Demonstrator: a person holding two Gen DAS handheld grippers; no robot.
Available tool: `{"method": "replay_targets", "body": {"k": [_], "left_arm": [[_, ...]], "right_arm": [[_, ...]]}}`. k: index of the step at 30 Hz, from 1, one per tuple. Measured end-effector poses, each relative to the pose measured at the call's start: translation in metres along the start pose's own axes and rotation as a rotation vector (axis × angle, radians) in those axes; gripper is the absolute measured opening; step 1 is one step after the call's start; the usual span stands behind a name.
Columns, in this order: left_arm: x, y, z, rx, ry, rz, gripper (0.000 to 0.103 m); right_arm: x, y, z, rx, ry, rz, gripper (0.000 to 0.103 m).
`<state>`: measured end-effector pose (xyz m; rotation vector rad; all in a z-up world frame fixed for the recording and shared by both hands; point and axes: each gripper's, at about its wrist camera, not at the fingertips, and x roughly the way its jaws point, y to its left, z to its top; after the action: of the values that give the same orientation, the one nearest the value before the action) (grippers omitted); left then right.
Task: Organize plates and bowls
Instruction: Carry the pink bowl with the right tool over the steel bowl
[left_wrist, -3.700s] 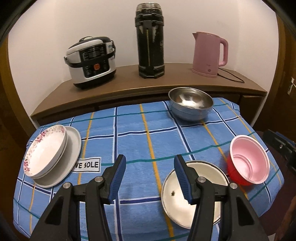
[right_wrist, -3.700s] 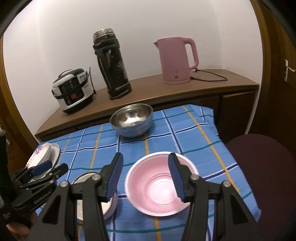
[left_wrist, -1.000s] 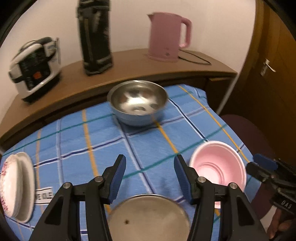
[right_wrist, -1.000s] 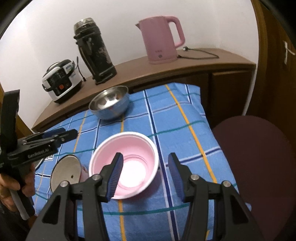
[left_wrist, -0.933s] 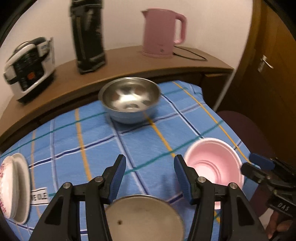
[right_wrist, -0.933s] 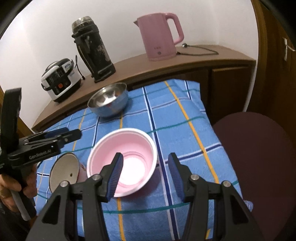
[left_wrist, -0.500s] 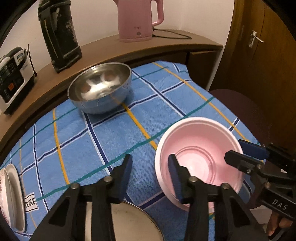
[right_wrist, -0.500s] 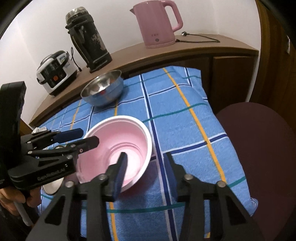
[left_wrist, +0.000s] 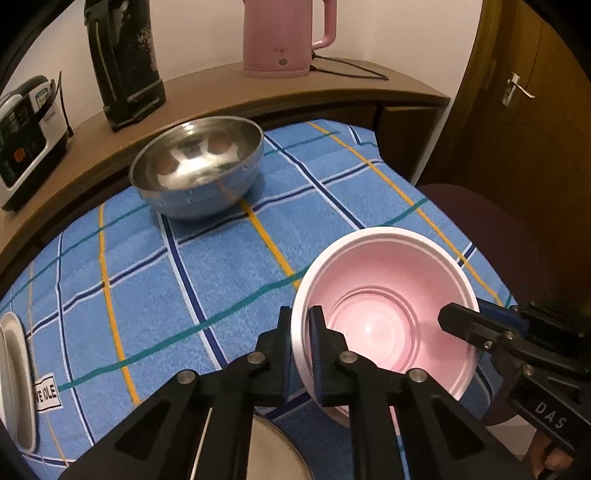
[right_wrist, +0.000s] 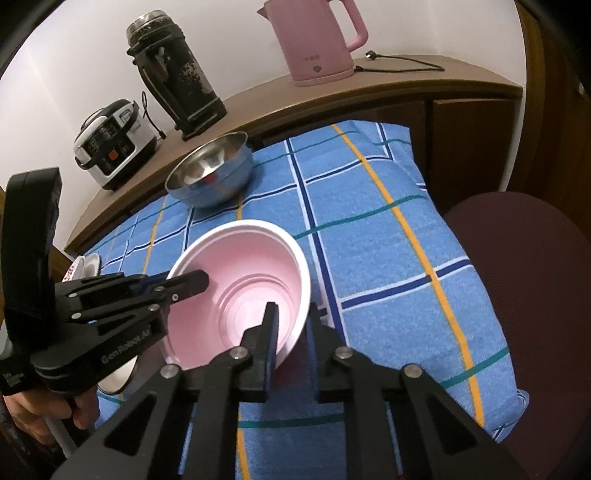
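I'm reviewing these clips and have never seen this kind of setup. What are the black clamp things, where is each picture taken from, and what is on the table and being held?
No robot here: a person holds a two-finger clamp tool in each hand, each carrying a camera that looks along its fingers. One picture comes from the left gripper, the other from the right gripper. Both are shut on opposite sides of the rim of the pink bowl, one finger inside and one outside. Also on the blue checked tablecloth: a steel bowl, a round plate and stacked plates. Behind, a shelf holds a pink kettle, a black flask and a rice cooker.
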<state>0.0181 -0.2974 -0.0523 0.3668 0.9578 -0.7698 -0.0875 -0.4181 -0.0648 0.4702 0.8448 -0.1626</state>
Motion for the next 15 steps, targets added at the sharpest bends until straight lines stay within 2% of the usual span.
{"method": "replay_targets", "body": {"k": [5,15], "left_arm": [[-0.016,0.006,0.01,0.0,-0.051,0.027,0.01],[-0.04,0.041,0.036,-0.063,-0.135,0.063,0.011]], "right_arm": [[-0.006,0.007,0.013,-0.013,-0.029,0.014,0.013],[-0.008,0.041,0.052,-0.1,-0.086,0.035,0.013]]}}
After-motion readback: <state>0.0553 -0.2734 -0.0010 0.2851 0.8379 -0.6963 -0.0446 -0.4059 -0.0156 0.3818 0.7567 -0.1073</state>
